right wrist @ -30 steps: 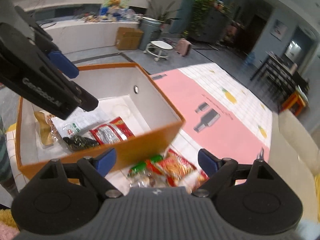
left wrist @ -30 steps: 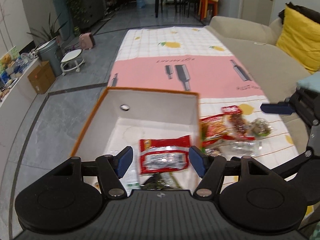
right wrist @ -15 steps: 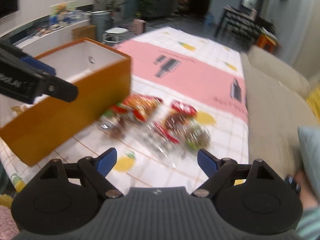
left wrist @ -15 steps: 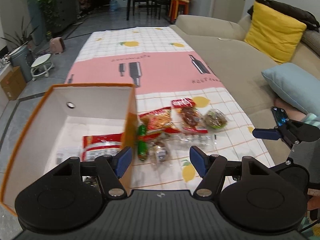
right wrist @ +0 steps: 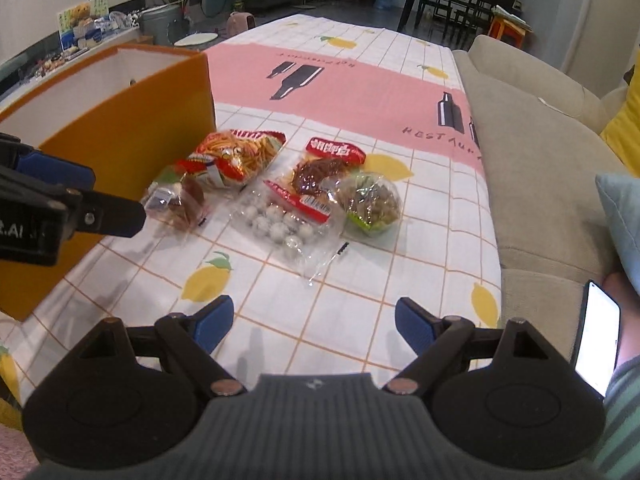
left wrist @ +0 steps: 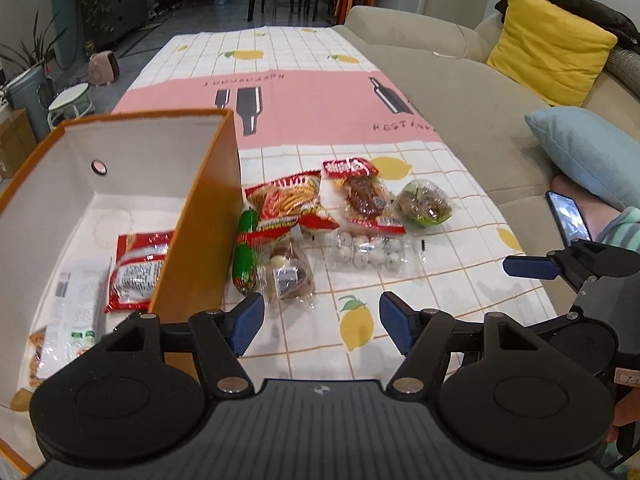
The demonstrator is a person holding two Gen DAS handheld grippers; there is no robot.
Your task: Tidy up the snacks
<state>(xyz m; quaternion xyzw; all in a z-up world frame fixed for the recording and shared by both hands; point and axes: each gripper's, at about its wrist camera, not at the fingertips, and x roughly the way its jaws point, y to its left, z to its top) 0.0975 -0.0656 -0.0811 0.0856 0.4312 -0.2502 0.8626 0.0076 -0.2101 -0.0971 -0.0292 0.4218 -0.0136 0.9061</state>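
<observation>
An orange box [left wrist: 200, 216] [right wrist: 120, 128] with a white inside stands on the left of the table and holds a red packet [left wrist: 138, 270] and a white packet [left wrist: 76, 300]. Beside its right wall lie several snack bags: an orange-red chips bag [left wrist: 292, 204] [right wrist: 236, 152], a green sausage [left wrist: 246, 256], a clear bag of brown sweets [left wrist: 286, 276] [right wrist: 180, 200], a bag of white balls [left wrist: 368, 254] [right wrist: 280, 224], a red-topped meat packet [left wrist: 360, 194] [right wrist: 324, 164] and a green-based nut bag [left wrist: 424, 202] [right wrist: 370, 200]. My left gripper [left wrist: 322, 322] and right gripper [right wrist: 314, 324] hover open and empty before the pile.
The tablecloth [left wrist: 304, 100] has a white grid with lemons and a pink band. A beige sofa [left wrist: 460, 96] runs along the right, with a yellow cushion [left wrist: 548, 64] and a blue cushion [left wrist: 588, 152]. A person's hand holds a phone [right wrist: 598, 340] at the right.
Both views have swung from the box's inside to the snack pile beside it and dropped closer to the table. The right view has rolled level. Both grippers stayed open.
</observation>
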